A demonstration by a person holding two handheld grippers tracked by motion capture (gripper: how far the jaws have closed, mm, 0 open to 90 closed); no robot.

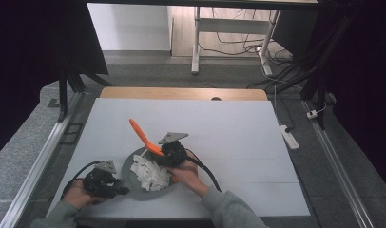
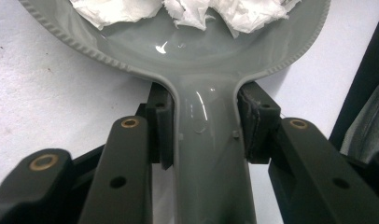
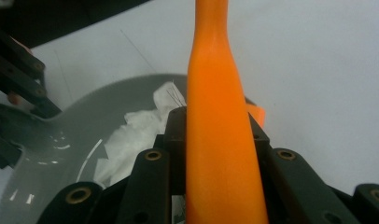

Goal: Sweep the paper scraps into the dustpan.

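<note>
The left gripper is pinching the handle of the grey pan on the table while the right gripper, clamping an orange spatula, is working the torn white paper (stirring, seemingly), next needing a blade pass under the pile.

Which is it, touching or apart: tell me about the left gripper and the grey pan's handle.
Touching. The left gripper view shows the left gripper with both pads pressed against the sides of the grey pan's handle, no gap on either side.

no readable text, labels or numbers
</note>
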